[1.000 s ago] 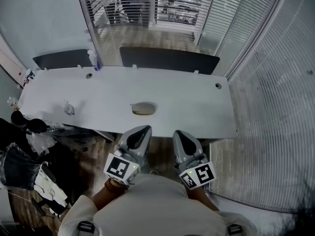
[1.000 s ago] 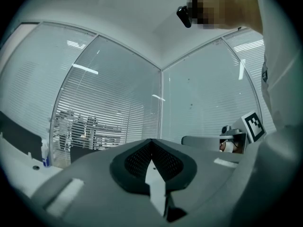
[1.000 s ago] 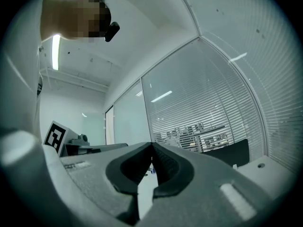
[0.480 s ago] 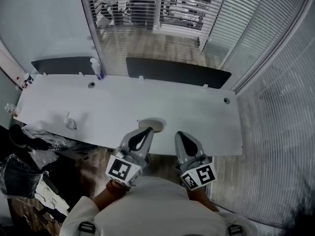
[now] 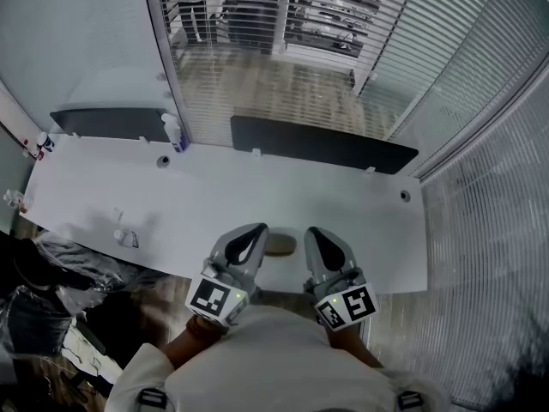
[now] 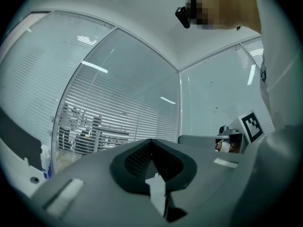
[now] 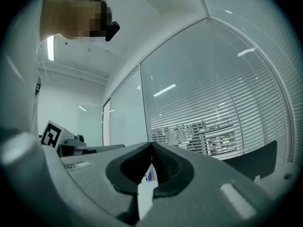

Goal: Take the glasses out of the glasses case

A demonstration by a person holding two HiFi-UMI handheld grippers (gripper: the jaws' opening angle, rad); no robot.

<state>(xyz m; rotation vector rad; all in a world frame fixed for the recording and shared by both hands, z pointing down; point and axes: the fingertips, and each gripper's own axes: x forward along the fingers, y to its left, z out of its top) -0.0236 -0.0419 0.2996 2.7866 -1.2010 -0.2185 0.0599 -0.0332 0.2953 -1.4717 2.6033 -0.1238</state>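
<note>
Head view: you held L claw (image 5: 250, 234) and R claw (image 5: 317, 237) side by side in front of your chest. Both pointed fwd, tips over the near edge of the desk (image 5: 369, 230). Marker cubes (image 5: 213, 299) sat at the rear of each claw, close to your shirt (image 5: 274, 363).

L claw: in its own view the two jaws were pressed together at the tip, no gap, nothing betw. them. Empty.

R claw: same story in its own view. Jaws fully together, nothing gripped. Only a thin slot lower down let a sliver of bkgd show through.

Glasses case (image 5: 281, 245): tan oval, lay flat on the desk close to the front edge, seen in the gap betw. the two claw tips. It looked closed. Its left end was hidden behind the L claw. Couldn't tell from that angle whether either claw touched it.

Rest of desk, for ref.:
- spray bottle (image 5: 176, 133) upright at the far edge, left of centre, well apart from the case
- small crumpled clear item (image 5: 127, 237) near the front-left, also well apart from the case
- dark partition panels (image 5: 324, 144) along the far edge
- two round cable holes, one (image 5: 163, 161) near the bottle, the other at far right

Beyond the desk: glass wall w/ blinds (image 5: 283, 15). Dark bags and clutter (image 5: 43, 273) lay on the floor to your left.
</note>
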